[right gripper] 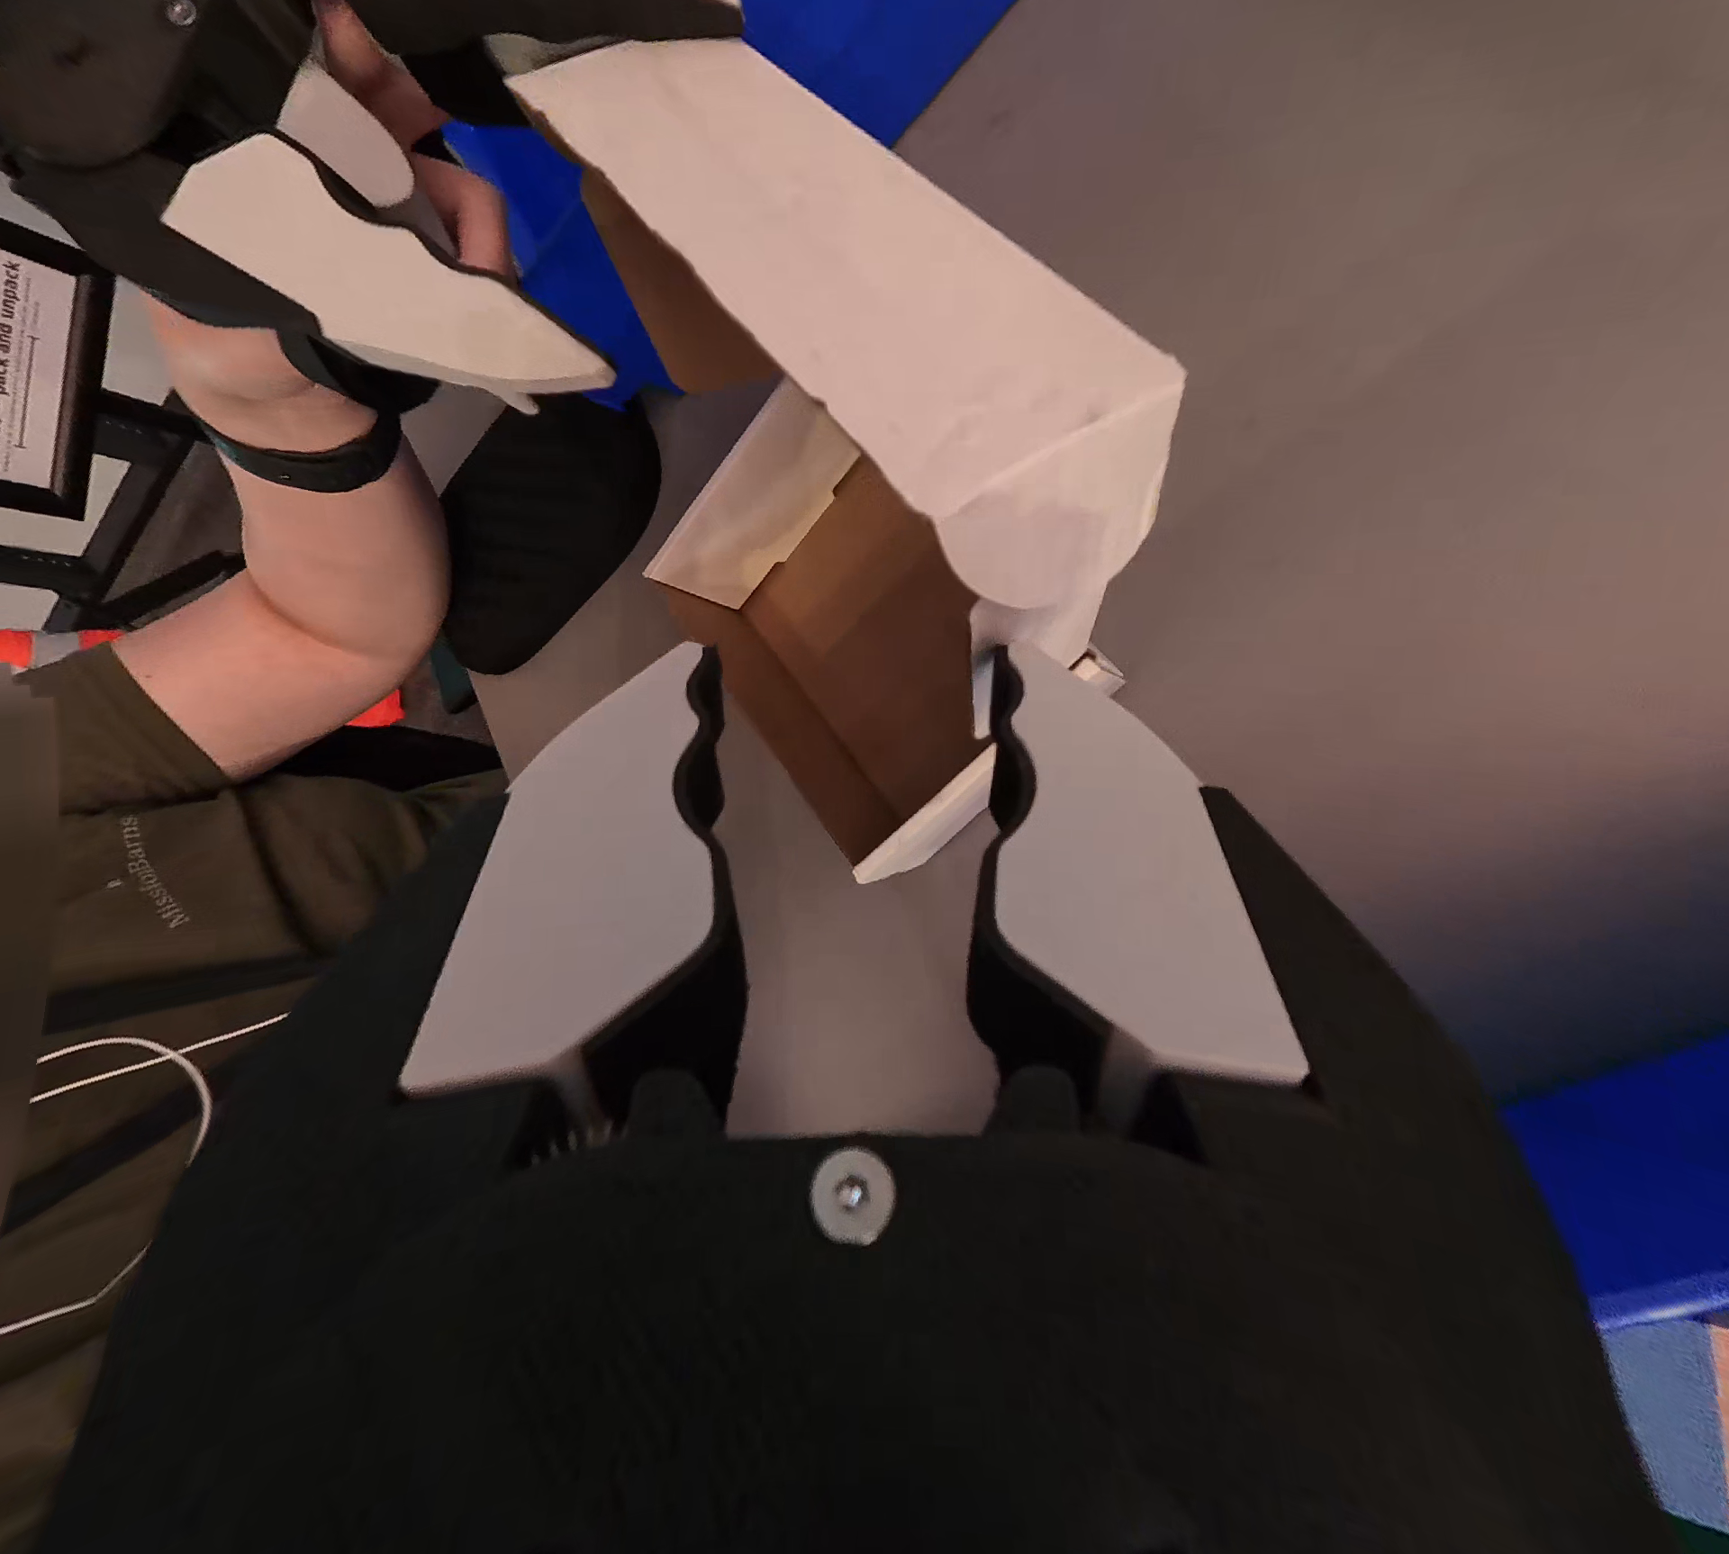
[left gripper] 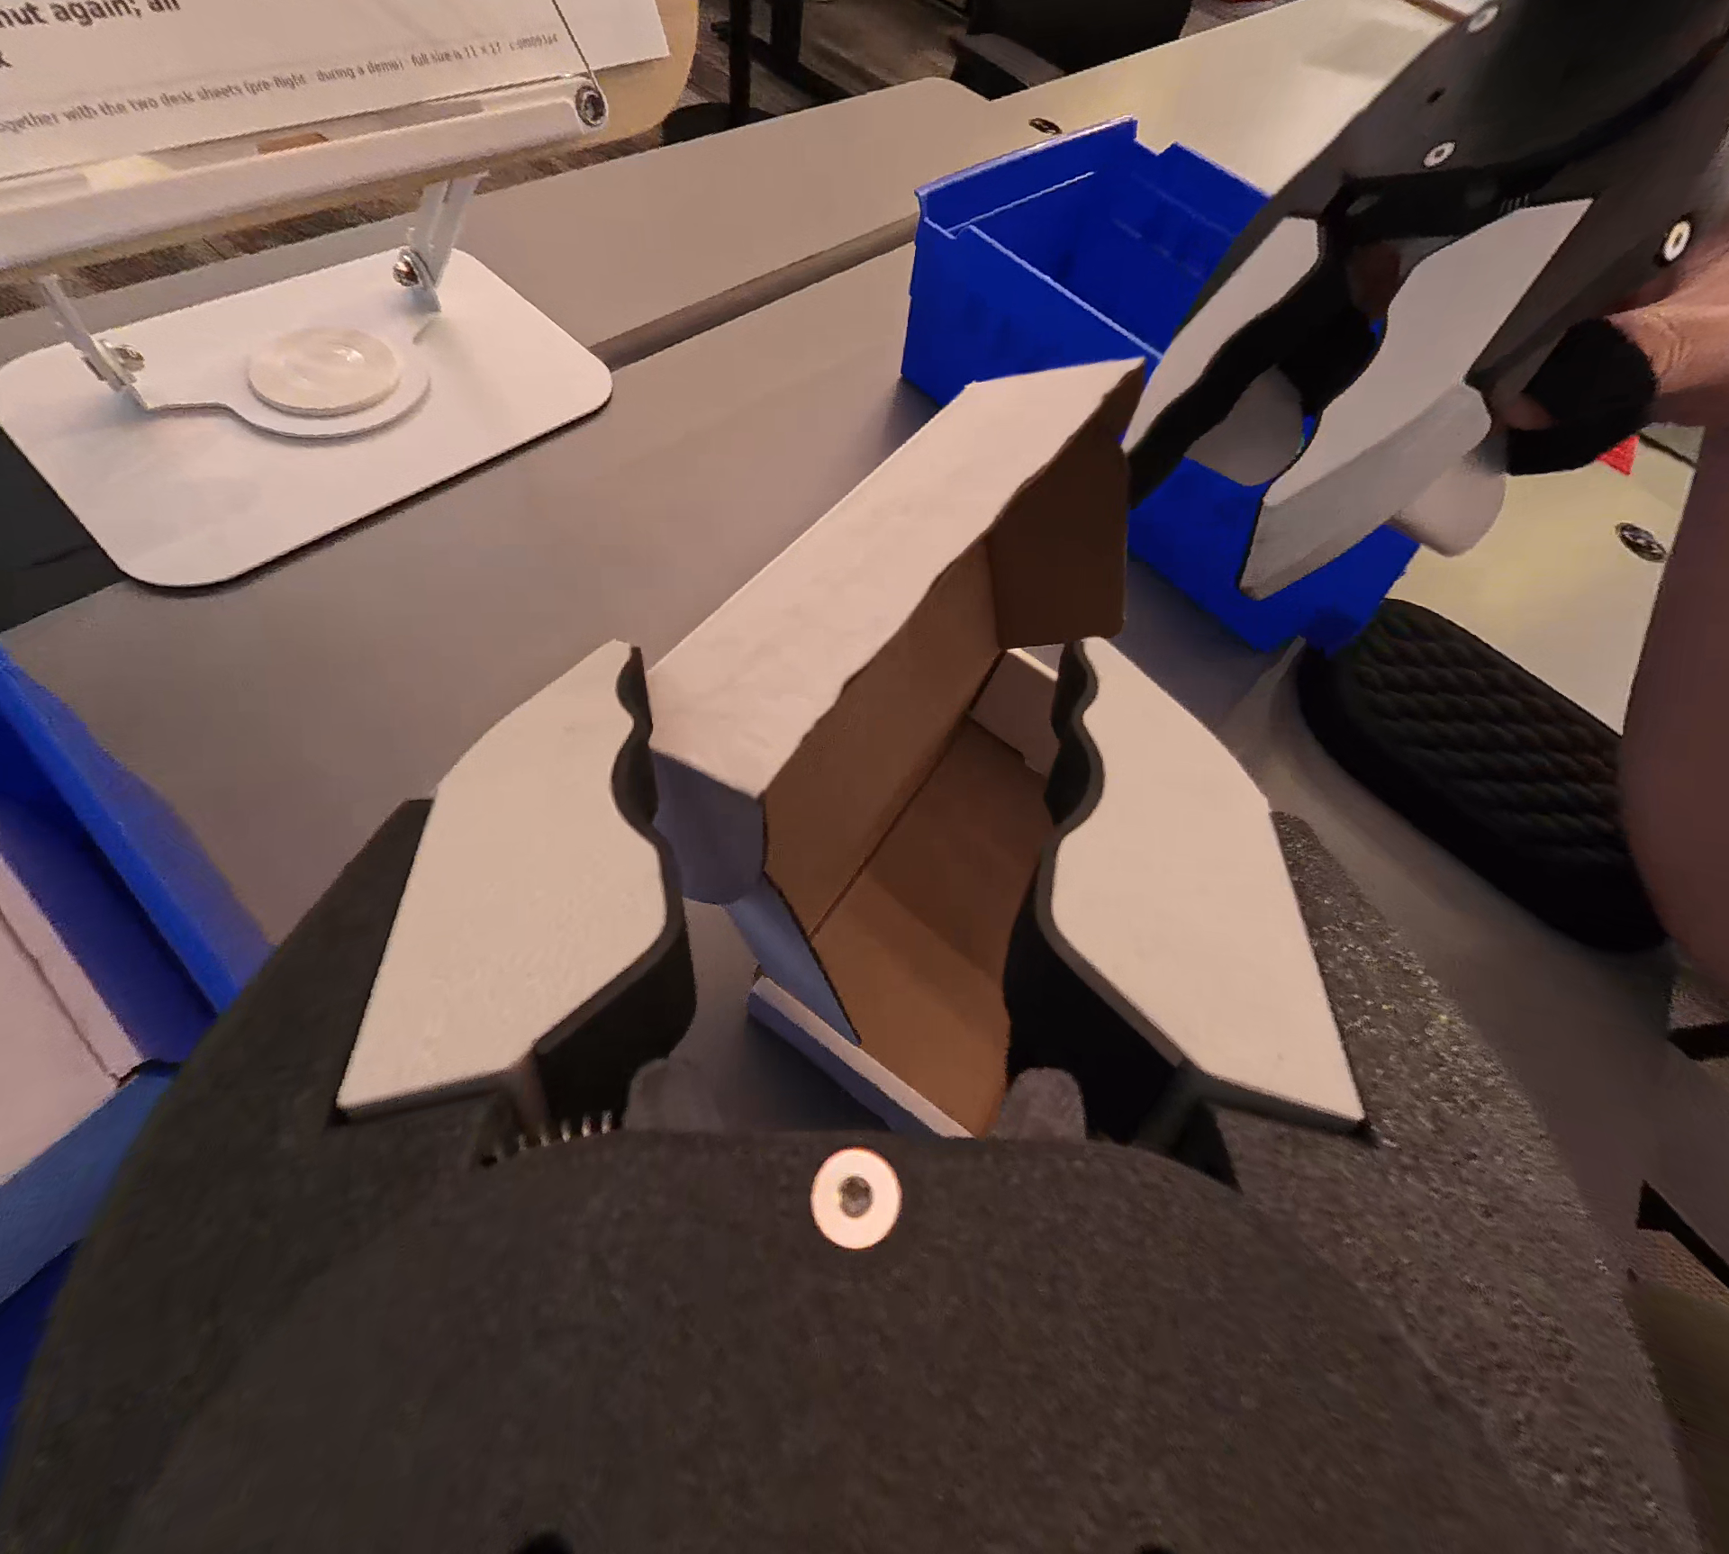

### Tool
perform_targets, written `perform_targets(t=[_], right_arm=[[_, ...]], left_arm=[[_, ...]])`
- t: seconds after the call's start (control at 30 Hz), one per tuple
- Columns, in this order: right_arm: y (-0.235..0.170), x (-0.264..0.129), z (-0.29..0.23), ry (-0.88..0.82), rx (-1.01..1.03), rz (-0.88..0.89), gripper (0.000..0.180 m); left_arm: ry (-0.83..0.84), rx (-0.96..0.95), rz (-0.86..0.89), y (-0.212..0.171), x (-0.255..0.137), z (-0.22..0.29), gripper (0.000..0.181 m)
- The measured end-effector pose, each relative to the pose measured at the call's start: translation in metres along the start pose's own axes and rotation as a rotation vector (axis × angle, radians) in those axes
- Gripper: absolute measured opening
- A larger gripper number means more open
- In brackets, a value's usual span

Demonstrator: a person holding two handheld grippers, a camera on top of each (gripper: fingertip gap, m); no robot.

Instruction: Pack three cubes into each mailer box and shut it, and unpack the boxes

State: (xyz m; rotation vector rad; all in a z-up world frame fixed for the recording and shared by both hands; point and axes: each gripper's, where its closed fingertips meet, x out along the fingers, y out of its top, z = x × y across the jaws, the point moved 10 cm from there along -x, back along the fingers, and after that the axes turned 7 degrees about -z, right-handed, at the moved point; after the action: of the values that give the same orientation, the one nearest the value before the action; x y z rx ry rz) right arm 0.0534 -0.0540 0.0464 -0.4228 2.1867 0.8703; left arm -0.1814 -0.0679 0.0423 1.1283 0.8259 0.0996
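A mailer box (left gripper: 842,574), white outside and brown inside, stands on the grey table (left gripper: 374,714) with its lid half raised. I see no cubes in the part of its inside that shows. My left gripper (left gripper: 851,653) is open, with the near end of the box between its fingers. My right gripper (right gripper: 851,658) is open at the other end of the box (right gripper: 842,274), with the box's end wall between its fingertips. In the left wrist view the right gripper (left gripper: 1198,527) is beside the lid's far corner. In the right wrist view the left gripper (right gripper: 674,195) straddles the lid's corner.
A blue bin (left gripper: 1076,265) stands just behind the box. Another blue bin (left gripper: 94,854) at the left edge holds something white. A white sign stand (left gripper: 309,424) is at the back left. A black woven seat (left gripper: 1478,761) is at the right. A person's arm (right gripper: 327,574) is at the left.
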Motion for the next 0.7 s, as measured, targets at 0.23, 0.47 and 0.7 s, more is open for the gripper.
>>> perform_targets(t=[0.23,0.47,0.7], right_arm=[[-0.018,0.020,0.006,-0.040,-0.085,0.137,0.054],[-0.005,0.021,0.014,-0.137,-0.195,0.318,0.054],[0.018,0.030,0.032,-0.326,-0.217,0.306,0.056]], left_arm=[[0.026,-0.094,0.050,-0.011,-0.021,0.008,0.082],[0.202,-0.041,0.009,-0.016,-0.033,0.015,0.084],[0.148,-0.012,-0.015,-0.012,-0.006,0.009,0.081]])
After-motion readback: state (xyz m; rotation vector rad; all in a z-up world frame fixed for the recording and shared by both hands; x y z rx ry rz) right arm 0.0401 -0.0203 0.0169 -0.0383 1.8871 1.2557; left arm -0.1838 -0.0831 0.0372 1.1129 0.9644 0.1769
